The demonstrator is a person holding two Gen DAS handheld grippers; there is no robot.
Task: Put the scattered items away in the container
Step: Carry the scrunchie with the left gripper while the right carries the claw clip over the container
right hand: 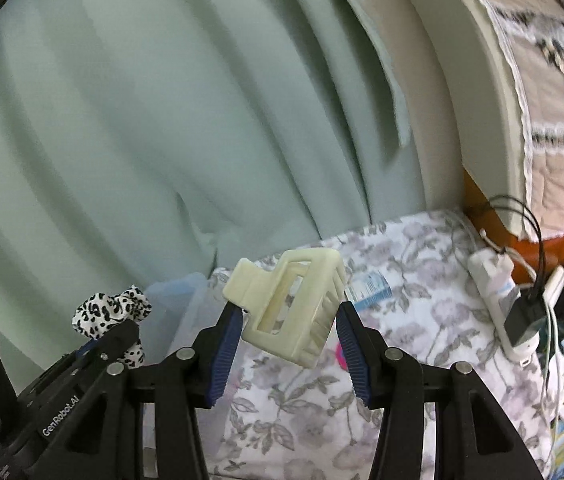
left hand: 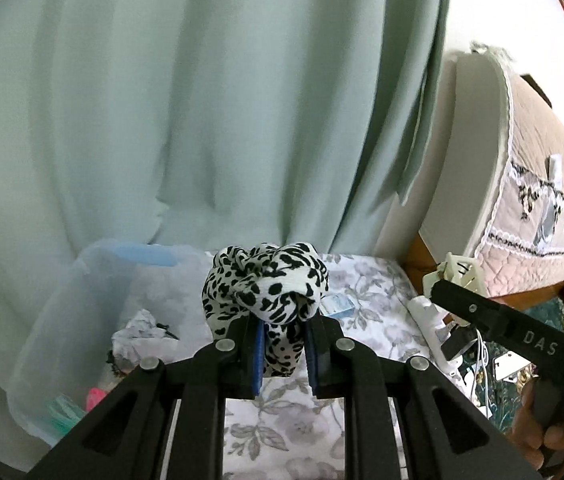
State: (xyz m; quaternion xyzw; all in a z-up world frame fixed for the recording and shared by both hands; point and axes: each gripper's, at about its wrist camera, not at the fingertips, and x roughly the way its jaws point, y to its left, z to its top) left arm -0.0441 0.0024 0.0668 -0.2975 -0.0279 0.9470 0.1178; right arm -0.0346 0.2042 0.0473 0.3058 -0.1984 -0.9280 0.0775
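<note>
Clenched jaws of the left gripper (left hand: 284,354) are seen pinching a black-and-white spotted scrunchie (left hand: 265,284), most of which bulges out beyond the blue pads (left hand: 259,356). Wider-set jaws of the right gripper (right hand: 288,350) are clamped on a cream claw clip (right hand: 294,308), which is held tilted between the pads. A clear plastic container (left hand: 81,312) is found below and to the left of the left jaws, with a few small things already inside it; a floral cloth (left hand: 366,292) is spread beneath both. A small blue-and-white packet (left hand: 338,304) is left lying on the cloth beyond the jaws. Slipping is judged the main risk: the tilted clip is gripped on hard, slanted faces and could twist free before the container is reached. The scrunchie could also cling to a pad when released.
</note>
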